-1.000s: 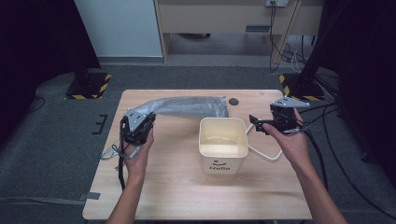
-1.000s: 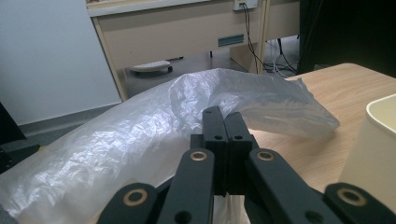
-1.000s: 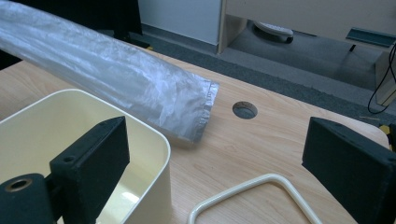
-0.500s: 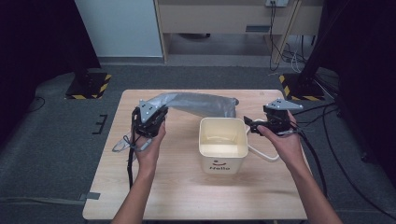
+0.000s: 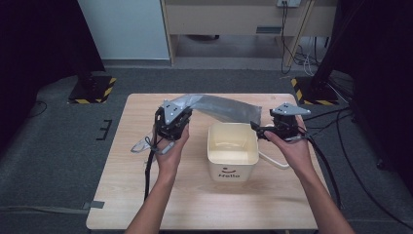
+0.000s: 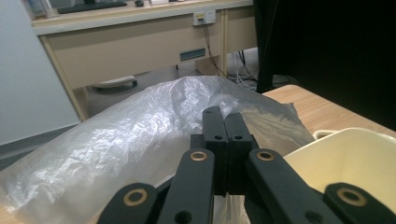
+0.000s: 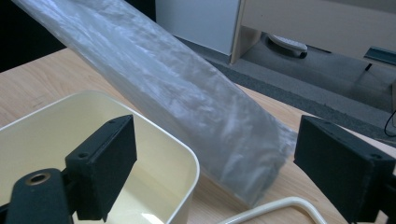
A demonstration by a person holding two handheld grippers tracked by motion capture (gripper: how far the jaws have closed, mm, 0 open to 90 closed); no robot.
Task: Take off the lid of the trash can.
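The left gripper (image 5: 171,127), jaws clamped on one end of the thin, limp, crinkly plastic bag (image 5: 221,107) draped behind the bucket (image 5: 232,151), suggests gripping edges, while the right gripper (image 5: 260,131), jaws just closing, holds nothing.

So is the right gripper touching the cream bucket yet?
Apart. In the right gripper view, the right gripper has open jaws standing off from the cream bucket; its rim corner sits between them with clear gaps on both sides.
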